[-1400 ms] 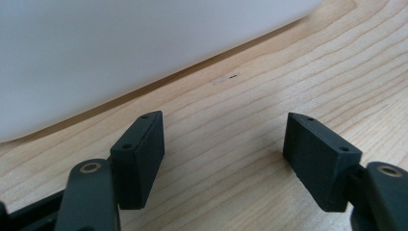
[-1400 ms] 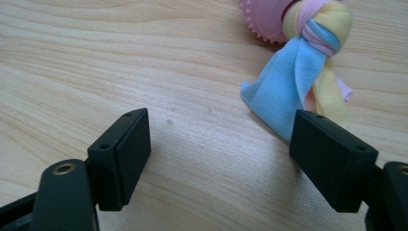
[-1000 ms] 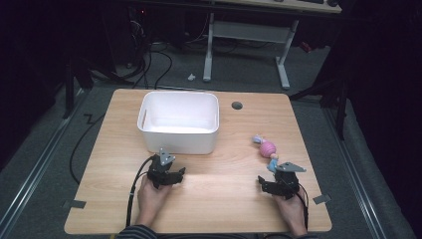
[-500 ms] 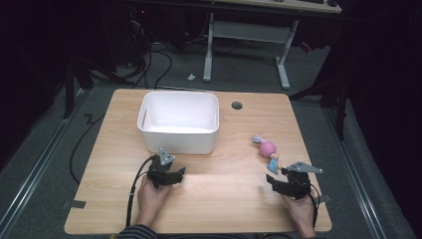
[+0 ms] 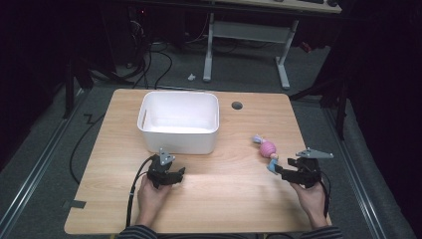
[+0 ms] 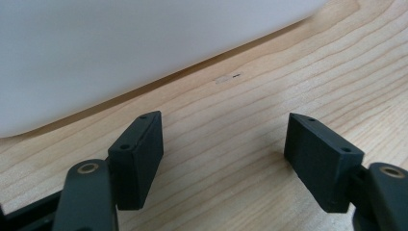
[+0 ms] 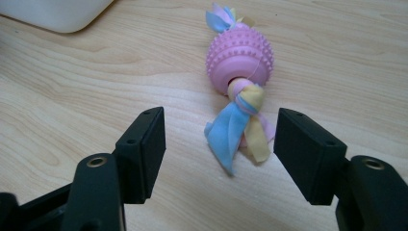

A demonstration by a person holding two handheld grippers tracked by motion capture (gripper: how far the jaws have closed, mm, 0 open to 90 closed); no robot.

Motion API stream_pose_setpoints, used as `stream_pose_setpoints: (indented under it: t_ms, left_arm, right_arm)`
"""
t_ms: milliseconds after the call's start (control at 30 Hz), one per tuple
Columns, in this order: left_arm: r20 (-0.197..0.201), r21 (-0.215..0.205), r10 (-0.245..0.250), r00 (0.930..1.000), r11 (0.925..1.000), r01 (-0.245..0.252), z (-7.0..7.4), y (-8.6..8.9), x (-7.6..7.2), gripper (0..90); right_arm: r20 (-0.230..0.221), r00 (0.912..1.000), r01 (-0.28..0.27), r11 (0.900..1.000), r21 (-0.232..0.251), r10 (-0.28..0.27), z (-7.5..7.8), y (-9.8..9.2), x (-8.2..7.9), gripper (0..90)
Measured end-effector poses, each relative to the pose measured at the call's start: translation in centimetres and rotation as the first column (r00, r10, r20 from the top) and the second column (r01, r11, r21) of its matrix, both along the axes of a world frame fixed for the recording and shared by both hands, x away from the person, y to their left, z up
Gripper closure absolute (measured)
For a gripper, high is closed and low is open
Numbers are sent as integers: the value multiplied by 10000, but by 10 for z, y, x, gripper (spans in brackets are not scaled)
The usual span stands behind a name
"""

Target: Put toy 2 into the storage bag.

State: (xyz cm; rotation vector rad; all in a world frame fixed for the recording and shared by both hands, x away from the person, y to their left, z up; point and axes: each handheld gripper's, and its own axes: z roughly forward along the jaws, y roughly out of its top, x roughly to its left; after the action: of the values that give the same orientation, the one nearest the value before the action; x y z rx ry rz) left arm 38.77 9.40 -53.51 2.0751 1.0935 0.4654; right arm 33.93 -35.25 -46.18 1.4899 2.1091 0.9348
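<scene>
Two grippers sit near the white plastic tub (image 5: pixel 179 121). The right gripper (image 7: pixel 219 144) has lifted and shifted rightward, its jaws narrowing yet gaping around nothing. The right gripper view reveals the pink knobbly rubber ball toy (image 7: pixel 239 72), right of the tub, with cloth tails between those jaws, untouched. The left gripper (image 6: pixel 223 144) gapes empty, unmoved.

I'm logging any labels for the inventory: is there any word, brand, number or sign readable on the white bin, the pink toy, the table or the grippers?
None: no readable text anywhere.
White bin: plain walls.
Pink knobbly ball toy with cloth strips: no print.
Wooden table: only a tiny dark mark near the bin, too small to read.
</scene>
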Motion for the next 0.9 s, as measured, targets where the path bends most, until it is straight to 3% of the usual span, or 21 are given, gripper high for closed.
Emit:
stream_pose_setpoints:
  t_ms: [200,567,900]
  left_arm:
    - [2,26,12,10000,10000,-12,0,0,0,301]
    - [16,76,1,10000,10000,-1,0,-1,0,292]
    - [24,73,10,10000,10000,-10,0,-1,-1,292]
  right_arm:
    - [-514,9985,-209,9988,-432,187,8,1,15,366]
    - [-809,9960,-467,9945,-936,392,27,9,41,363]
    - [-1236,9911,-698,9835,-1671,493,32,26,71,336]
